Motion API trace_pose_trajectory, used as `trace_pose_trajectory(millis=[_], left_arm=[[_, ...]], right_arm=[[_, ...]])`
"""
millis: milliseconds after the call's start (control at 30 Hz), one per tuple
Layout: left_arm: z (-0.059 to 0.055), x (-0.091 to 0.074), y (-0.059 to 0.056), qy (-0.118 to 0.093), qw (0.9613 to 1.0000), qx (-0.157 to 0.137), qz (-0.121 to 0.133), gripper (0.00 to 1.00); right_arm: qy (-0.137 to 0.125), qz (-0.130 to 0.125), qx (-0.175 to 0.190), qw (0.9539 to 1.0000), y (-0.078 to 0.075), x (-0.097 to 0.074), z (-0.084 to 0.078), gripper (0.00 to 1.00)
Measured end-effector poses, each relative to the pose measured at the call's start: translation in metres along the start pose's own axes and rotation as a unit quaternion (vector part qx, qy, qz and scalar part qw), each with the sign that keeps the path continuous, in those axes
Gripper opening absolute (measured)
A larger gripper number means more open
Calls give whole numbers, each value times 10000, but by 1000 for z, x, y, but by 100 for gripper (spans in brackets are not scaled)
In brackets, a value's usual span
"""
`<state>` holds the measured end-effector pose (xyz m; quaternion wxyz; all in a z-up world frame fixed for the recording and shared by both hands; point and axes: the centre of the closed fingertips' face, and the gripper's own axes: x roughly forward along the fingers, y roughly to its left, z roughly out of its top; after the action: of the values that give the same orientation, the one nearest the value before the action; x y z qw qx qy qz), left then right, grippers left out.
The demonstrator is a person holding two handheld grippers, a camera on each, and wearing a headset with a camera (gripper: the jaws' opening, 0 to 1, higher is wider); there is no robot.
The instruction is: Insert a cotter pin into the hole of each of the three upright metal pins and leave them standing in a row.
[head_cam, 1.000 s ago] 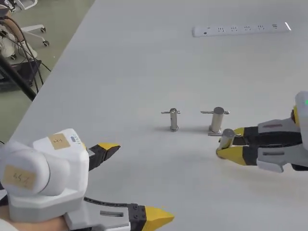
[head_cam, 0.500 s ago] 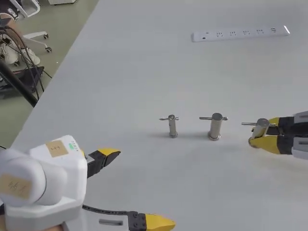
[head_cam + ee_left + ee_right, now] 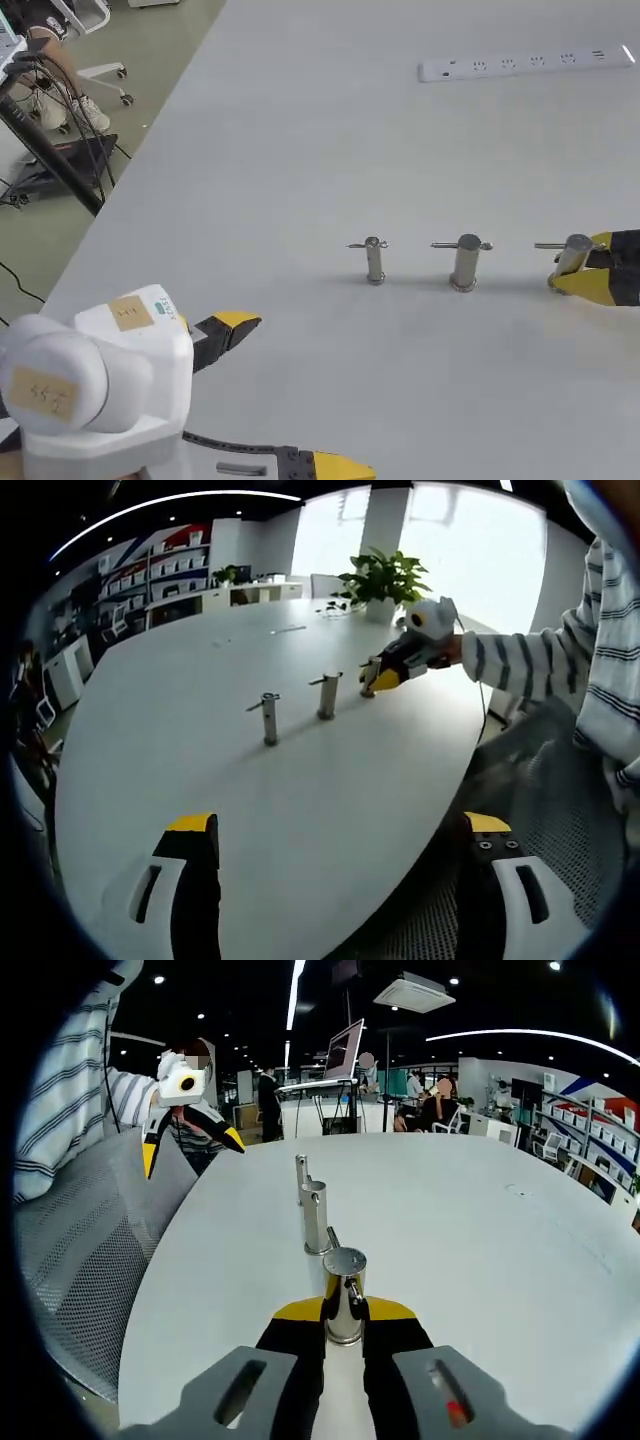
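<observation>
Head view, table edge: the left edge of your white table (image 3: 300,150) runs diagonally from near left to far top, and beyond it lies floor with cables (image 3: 50,110).
Open room: bare tabletop lies between your left gripper (image 3: 288,393) and the row of pins, and again between the row and the power strip (image 3: 530,63) at the far side.
Row: three pins stand upright in one line, apart from each other. They are the small pin (image 3: 374,262), the middle pin (image 3: 466,264) and the end pin (image 3: 572,258).
Holes: each pin carries a cotter pin (image 3: 357,245) crosswise through its top.
Right gripper (image 3: 583,268): at the right border of the head view, your yellow jaws are closed on the end pin's shaft. The right gripper view confirms this, with the pin upright and its foot on the table.
Left gripper: it sits at the near left, well apart from the row, with jaws spread wide and nothing between them.
Left gripper view, rim: the table's curved near rim passes between your jaws, and the jaw at the right of that view hangs past the rim.
Pot: a white pot (image 3: 380,610) at the far end of the table holds a green plant (image 3: 385,578).
</observation>
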<state>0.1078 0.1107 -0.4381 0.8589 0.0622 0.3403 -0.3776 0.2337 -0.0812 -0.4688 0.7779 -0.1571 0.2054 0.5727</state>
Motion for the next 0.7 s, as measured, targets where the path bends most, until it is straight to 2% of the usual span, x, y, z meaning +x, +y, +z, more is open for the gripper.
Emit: trace_pose_trajectory(millis=[400,500,700], left_arm=[[-2,4,-2,83,9999,-34,-61,98],[5,4,-6,-53,9996,-235,-175,95],[11,7,-8,-108,9994,-218,-226,96]], right_arm=[[-118,36,37,9999,-6,3,0,8],[-84,65,-20,9999,-6,3,0,8],[-65,16,-2,10000,-7,4,1,9]])
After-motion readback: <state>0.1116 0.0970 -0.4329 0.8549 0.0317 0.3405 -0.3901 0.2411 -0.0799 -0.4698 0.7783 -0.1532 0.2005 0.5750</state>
